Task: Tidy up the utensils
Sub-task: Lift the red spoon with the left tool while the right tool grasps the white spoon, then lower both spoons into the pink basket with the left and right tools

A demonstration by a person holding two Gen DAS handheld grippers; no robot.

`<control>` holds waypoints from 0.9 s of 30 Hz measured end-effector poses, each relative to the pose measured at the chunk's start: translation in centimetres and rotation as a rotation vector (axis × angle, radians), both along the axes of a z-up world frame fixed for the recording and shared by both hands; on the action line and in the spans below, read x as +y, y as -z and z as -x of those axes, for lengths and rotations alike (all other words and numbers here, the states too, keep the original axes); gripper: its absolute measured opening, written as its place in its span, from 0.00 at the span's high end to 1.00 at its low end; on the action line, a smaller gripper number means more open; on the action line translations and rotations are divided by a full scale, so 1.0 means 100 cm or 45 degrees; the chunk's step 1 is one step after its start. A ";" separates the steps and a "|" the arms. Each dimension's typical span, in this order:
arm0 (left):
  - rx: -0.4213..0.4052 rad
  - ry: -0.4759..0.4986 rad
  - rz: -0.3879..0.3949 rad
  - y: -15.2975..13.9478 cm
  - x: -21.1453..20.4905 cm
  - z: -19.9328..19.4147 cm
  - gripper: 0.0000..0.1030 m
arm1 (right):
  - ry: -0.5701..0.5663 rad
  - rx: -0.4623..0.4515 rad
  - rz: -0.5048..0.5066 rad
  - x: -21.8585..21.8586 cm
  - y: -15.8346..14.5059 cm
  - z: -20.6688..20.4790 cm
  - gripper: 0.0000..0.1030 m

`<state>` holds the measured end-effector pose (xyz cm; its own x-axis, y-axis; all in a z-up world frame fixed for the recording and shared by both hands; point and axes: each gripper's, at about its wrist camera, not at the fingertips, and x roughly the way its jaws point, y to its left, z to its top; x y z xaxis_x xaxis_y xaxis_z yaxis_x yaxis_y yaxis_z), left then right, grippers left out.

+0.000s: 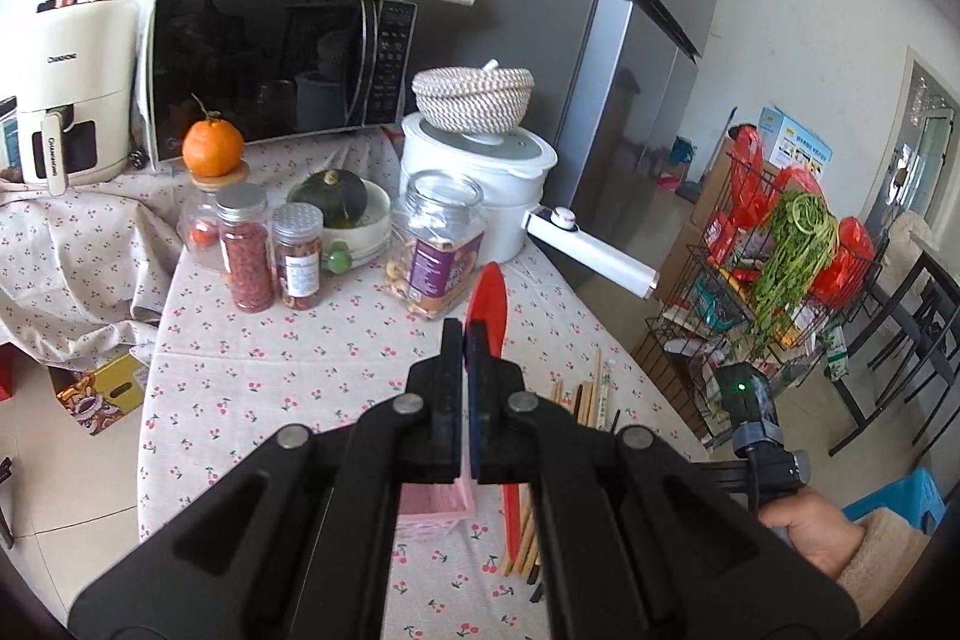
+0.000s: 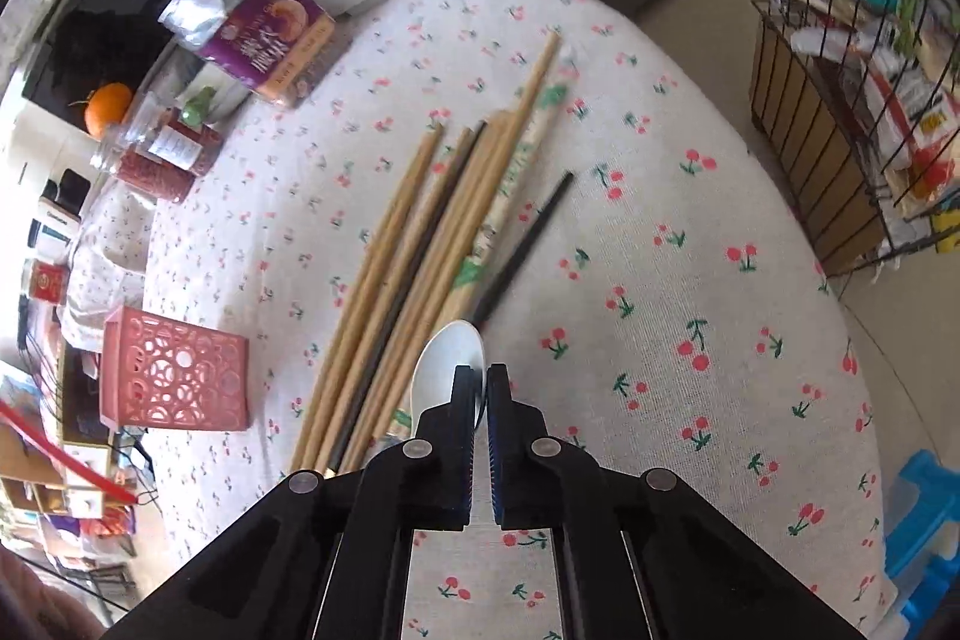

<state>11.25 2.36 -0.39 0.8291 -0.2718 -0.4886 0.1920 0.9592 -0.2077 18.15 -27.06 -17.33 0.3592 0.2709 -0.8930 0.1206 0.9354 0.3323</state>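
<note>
Bench (image 1: 288, 340) edge curves along the right side in the left wrist view, with floor and a wire rack (image 1: 774, 280) beyond it. The left claw (image 1: 465, 334) is pressed together on a red utensil (image 1: 492, 298), whose blade rises above the fingertips; its handle reappears below the claw. Open cloth lies ahead of the claw up to a row of jars (image 1: 300, 256) and a white pot (image 1: 480, 184). A pink basket (image 1: 438, 505) sits under the claw, mostly hidden by it. Chopsticks (image 1: 591, 394) lie to the right, partly covered by the claw linkage. The right hand (image 1: 804, 526) shows at the lower right, cut off by the frame.

In the right wrist view, the right claw (image 2: 479, 382) pinches a white spoon (image 2: 450, 358) by its bowl end; the handle is hidden behind the fingers. The chopsticks (image 2: 420, 250) lie in a loose bundle on the cloth just left of the spoon, one dark stick (image 2: 522, 244) slightly apart. The pink basket (image 2: 174, 376) lies on its side well left. Bare cloth extends right to the curved bench edge (image 2: 828, 292). The red utensil (image 2: 66, 454) crosses the lower left, cut off by the frame.
</note>
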 end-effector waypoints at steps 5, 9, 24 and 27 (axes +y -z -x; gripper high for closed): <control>-0.109 -0.098 -0.049 -0.003 0.015 -0.005 0.99 | -0.048 -0.284 0.097 0.029 -0.064 0.019 0.97; -0.155 -0.157 -0.063 0.003 0.022 -0.011 0.99 | -0.042 -0.524 0.096 0.050 -0.113 0.032 0.97; -0.013 -0.142 -0.069 0.050 0.031 -0.048 0.99 | -0.157 -0.789 0.076 0.141 -0.143 0.000 0.97; 0.047 -0.130 -0.066 0.058 0.033 -0.054 0.98 | -0.193 -0.754 0.135 0.157 -0.128 -0.007 0.97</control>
